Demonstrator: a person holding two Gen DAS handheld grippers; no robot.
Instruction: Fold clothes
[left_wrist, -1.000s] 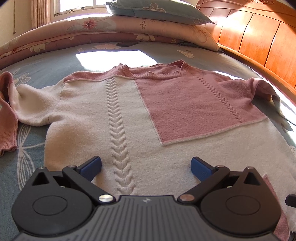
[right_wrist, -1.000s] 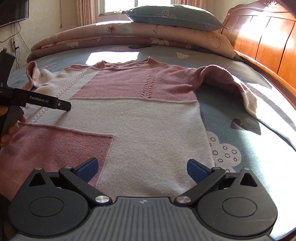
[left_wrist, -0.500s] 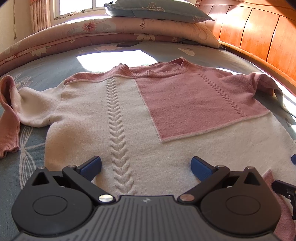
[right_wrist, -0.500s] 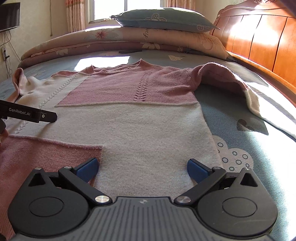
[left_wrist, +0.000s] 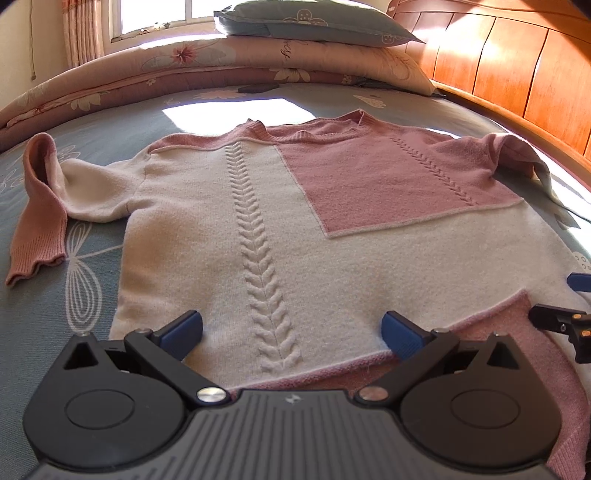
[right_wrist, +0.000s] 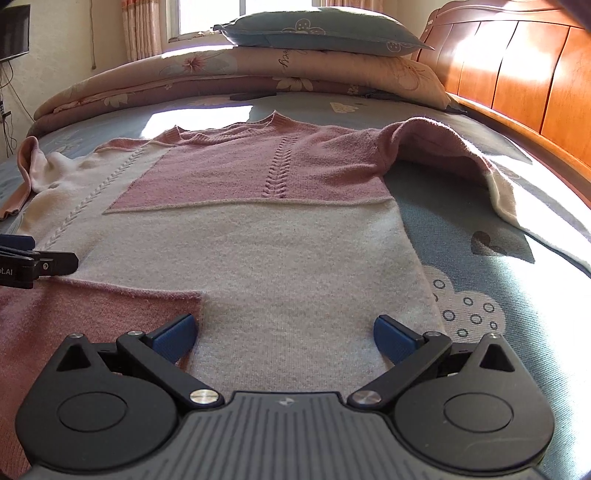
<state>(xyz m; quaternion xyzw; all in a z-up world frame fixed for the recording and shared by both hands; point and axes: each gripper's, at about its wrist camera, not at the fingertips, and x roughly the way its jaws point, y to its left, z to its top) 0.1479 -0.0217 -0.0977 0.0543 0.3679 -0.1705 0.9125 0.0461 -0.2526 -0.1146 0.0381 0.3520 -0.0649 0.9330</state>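
A cream and pink knitted sweater (left_wrist: 258, 206) (right_wrist: 288, 251) lies flat, front up, on the bed, neck toward the pillows. Its left sleeve (left_wrist: 40, 206) is bent back on itself; its right sleeve (right_wrist: 461, 155) arches up and trails toward the headboard. My left gripper (left_wrist: 291, 332) hovers open over the hem, straddling the cable stitch, nothing between its fingers. My right gripper (right_wrist: 282, 336) is open above the hem's right part, near the pink lower panel (right_wrist: 92, 317). Each gripper's tip shows at the edge of the other's view (left_wrist: 561, 317) (right_wrist: 37, 264).
The blue patterned bedsheet (right_wrist: 480, 295) shows on both sides of the sweater. A rolled floral quilt (left_wrist: 184, 70) and a blue pillow (left_wrist: 310, 18) lie at the far end. A wooden headboard (right_wrist: 517, 74) runs along the right. A small dark object (left_wrist: 258, 88) lies near the quilt.
Both grippers have drawn back toward the sweater's hem, so its pink lower panel now shows in the left wrist view. They stay open. The sweater has not moved.
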